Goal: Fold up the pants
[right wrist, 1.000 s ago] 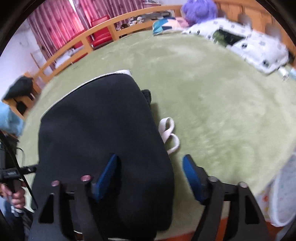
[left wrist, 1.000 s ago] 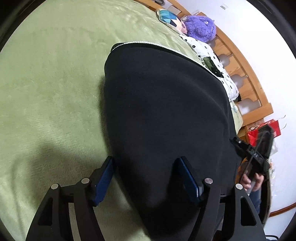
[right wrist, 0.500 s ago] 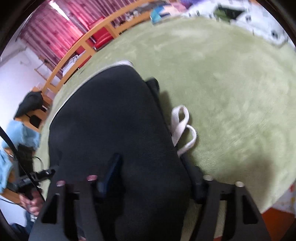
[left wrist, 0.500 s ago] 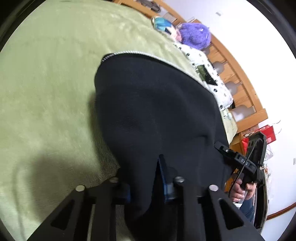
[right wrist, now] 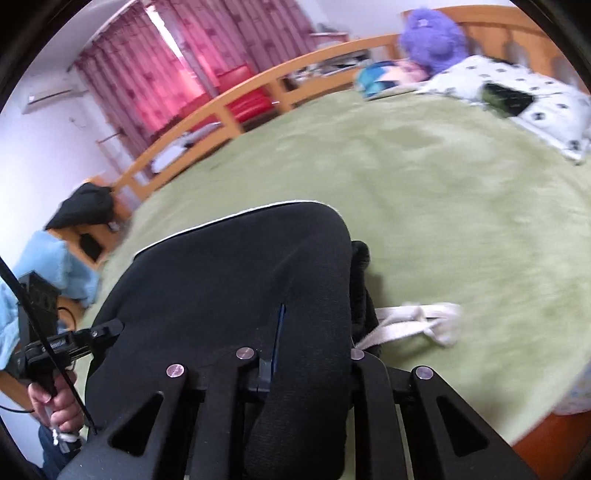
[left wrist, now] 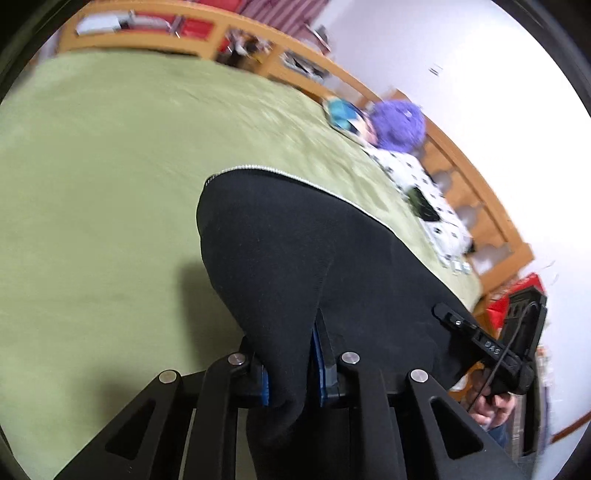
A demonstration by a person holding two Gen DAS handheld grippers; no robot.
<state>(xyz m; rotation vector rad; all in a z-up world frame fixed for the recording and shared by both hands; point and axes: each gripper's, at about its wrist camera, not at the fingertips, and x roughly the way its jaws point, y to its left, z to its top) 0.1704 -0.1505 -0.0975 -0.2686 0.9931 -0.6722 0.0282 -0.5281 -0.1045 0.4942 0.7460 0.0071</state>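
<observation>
Black pants (left wrist: 295,251) are spread on the green bed cover (left wrist: 103,192), near edge raised off it. Left hand-held gripper (left wrist: 291,373): jaws just closed, blue pads (left wrist: 317,365) pinched on a fold of pants fabric at the near-left corner. Right hand-held gripper (right wrist: 306,354): jaws also just closed, nearly shut w/ pants cloth bunched between and over them. White drawstring (right wrist: 417,321) is seen trailing onto the cover beside the right gripper. Purple plush (right wrist: 432,33) & spotted pillow (right wrist: 517,85) lie well apart at the headboard.
</observation>
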